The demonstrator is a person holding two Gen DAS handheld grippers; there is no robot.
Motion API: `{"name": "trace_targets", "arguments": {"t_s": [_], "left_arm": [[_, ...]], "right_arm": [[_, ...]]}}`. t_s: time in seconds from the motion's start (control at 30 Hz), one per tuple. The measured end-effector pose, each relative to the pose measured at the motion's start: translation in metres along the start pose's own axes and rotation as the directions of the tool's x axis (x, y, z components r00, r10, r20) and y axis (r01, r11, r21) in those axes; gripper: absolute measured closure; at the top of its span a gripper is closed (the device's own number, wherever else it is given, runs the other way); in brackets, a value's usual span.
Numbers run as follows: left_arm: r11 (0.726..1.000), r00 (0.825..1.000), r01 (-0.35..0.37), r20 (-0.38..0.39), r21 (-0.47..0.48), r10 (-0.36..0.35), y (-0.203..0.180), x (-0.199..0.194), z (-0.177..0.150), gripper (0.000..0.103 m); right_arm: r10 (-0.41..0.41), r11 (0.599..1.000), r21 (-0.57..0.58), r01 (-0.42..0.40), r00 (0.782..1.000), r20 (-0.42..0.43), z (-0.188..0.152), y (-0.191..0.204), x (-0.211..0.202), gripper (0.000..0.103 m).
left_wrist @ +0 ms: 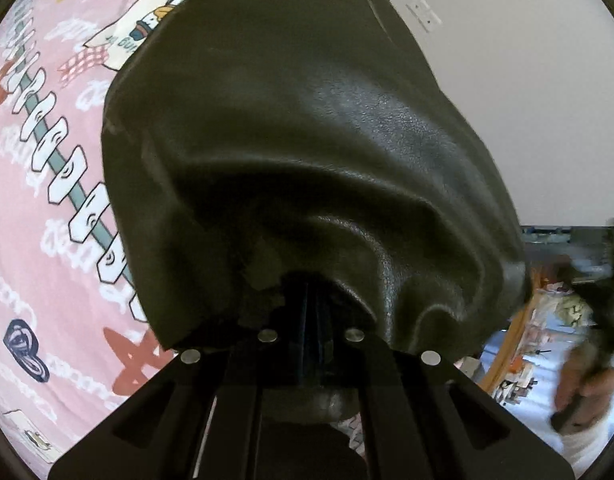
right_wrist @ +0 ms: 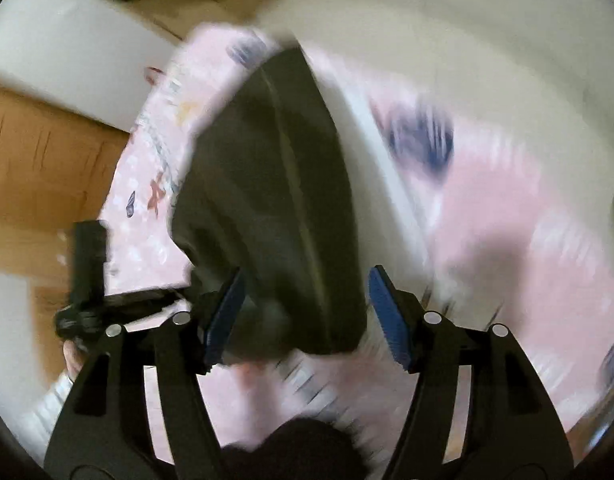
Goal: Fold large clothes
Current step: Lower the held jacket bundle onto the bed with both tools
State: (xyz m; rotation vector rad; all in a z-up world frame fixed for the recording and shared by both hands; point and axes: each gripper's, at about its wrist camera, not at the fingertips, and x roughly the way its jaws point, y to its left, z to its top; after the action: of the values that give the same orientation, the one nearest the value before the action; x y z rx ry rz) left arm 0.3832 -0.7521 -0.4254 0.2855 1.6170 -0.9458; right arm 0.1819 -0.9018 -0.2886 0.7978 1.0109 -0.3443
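Note:
A dark olive, leather-like garment (left_wrist: 307, 140) hangs bunched over my left gripper (left_wrist: 311, 296). Its jaws are shut on a fold of the garment, and the fingertips are hidden under the cloth. In the right wrist view the same garment (right_wrist: 275, 184) lies on the pink printed sheet (right_wrist: 507, 208), its lower end between the blue pads (right_wrist: 387, 316) of my right gripper (right_wrist: 305, 314). That gripper stands open, and its right pad is clear of the cloth. The left gripper (right_wrist: 183, 296) holds the garment's left corner there. The right wrist view is blurred.
The pink sheet (left_wrist: 47, 200) with cartoon prints covers the surface on the left. A white wall (left_wrist: 527, 100) rises behind it. A person's hand (left_wrist: 587, 388) shows blurred at lower right. Brown wood (right_wrist: 39, 168) and a white panel (right_wrist: 67, 48) lie beyond the sheet's edge.

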Motion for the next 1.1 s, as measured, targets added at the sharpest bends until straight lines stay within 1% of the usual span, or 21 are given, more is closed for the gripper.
{"name": "trace_targets", "arguments": {"t_s": [0.03,0.07,0.1,0.13,0.17,0.2,0.23,0.27,0.3,0.37,0.43,0.53,0.6,0.67,0.73,0.77,0.8,0.83,0.9,1.0,1.1], "left_arm": [[1.0,1.0,-0.004,-0.003,0.0,0.004,0.0,0.005,0.001,0.101],[1.0,1.0,-0.01,-0.005,0.0,0.01,0.002,0.009,-0.001,0.101],[1.0,1.0,-0.018,-0.006,-0.005,0.018,0.001,0.013,0.0,0.101],[1.0,1.0,-0.025,-0.003,-0.013,0.025,0.001,0.013,-0.001,0.101],[0.999,1.0,-0.027,0.003,-0.024,0.027,0.005,0.013,-0.001,0.101],[0.999,0.999,-0.03,0.009,-0.043,0.031,0.007,0.009,-0.004,0.101],[0.998,0.999,-0.03,0.014,-0.056,0.031,0.009,0.005,-0.006,0.101],[0.997,0.999,-0.032,0.018,-0.07,0.033,0.012,-0.001,-0.008,0.101],[0.996,0.999,-0.03,0.021,-0.088,0.032,0.018,-0.012,-0.012,0.101],[0.993,0.999,-0.016,0.037,-0.116,0.021,0.029,-0.029,-0.019,0.097],[0.987,0.996,0.037,0.09,-0.158,-0.023,0.039,-0.059,-0.025,0.094],[0.959,0.973,0.108,0.225,-0.261,-0.048,0.057,-0.1,-0.02,0.071],[0.955,0.964,0.128,0.261,-0.269,-0.056,0.059,-0.109,0.004,0.07],[0.961,0.97,0.081,0.241,-0.264,-0.016,0.064,-0.097,0.035,0.069],[0.962,0.983,0.044,0.185,-0.268,0.006,0.064,-0.061,0.075,0.069],[0.962,0.984,-0.036,0.159,-0.272,0.082,0.069,-0.041,0.092,0.07],[0.956,0.982,-0.087,0.135,-0.279,0.129,0.073,-0.03,0.103,0.075],[0.944,0.983,-0.12,0.094,-0.307,0.156,0.082,-0.017,0.113,0.091],[0.937,0.987,-0.135,0.038,-0.322,0.155,0.101,0.008,0.133,0.096],[0.947,0.98,-0.192,0.001,-0.259,0.199,0.099,0.02,0.151,0.097],[0.954,0.976,-0.207,0.025,-0.219,0.218,0.087,0.003,0.149,0.099]], "right_arm": [[-0.006,0.997,-0.073,0.009,0.999,0.038,0.011,0.019,-0.008,0.04],[0.031,0.988,-0.151,-0.023,0.998,0.049,0.023,0.042,-0.009,0.041],[0.068,0.975,-0.211,-0.066,0.998,0.004,0.034,0.061,0.003,0.045],[0.054,0.969,-0.239,-0.066,0.997,-0.054,0.038,0.071,0.018,0.052],[-0.014,0.961,-0.275,-0.037,0.983,-0.181,0.04,0.08,0.059,0.069],[-0.064,0.956,-0.293,-0.007,0.97,-0.233,0.035,0.08,0.081,0.075],[-0.153,0.942,-0.332,0.056,0.949,-0.274,0.026,0.074,0.113,0.081],[-0.216,0.925,-0.363,0.114,0.943,-0.253,0.022,0.07,0.125,0.103],[-0.238,0.919,-0.37,0.137,0.94,-0.244,0.018,0.063,0.131,0.103],[-0.221,0.945,-0.293,0.143,0.943,-0.251,0.018,0.05,0.137,0.103],[-0.261,0.923,-0.339,0.179,0.941,-0.215,0.014,0.054,0.138,0.103],[-0.305,0.898,-0.375,0.229,0.939,-0.157,0.006,0.064,0.133,0.103],[-0.285,0.92,-0.319,0.23,0.949,-0.136,0.008,0.056,0.133,0.103],[-0.273,0.933,-0.275,0.232,0.954,-0.123,0.007,0.052,0.129,0.103],[-0.286,0.928,-0.276,0.249,0.953,-0.102,0.002,0.057,0.128,0.103],[-0.29,0.926,-0.28,0.255,0.953,-0.091,0.0,0.058,0.126,0.103],[-0.29,0.924,-0.284,0.257,0.954,-0.078,-0.003,0.058,0.126,0.103],[-0.284,0.921,-0.294,0.254,0.957,-0.064,-0.006,0.057,0.125,0.103],[-0.259,0.922,-0.308,0.233,0.965,-0.044,-0.012,0.055,0.124,0.103],[-0.248,0.927,-0.296,0.228,0.968,-0.032,-0.014,0.058,0.127,0.103],[-0.28,0.919,-0.294,0.264,0.96,-0.012,-0.012,0.061,0.129,0.103]]}}
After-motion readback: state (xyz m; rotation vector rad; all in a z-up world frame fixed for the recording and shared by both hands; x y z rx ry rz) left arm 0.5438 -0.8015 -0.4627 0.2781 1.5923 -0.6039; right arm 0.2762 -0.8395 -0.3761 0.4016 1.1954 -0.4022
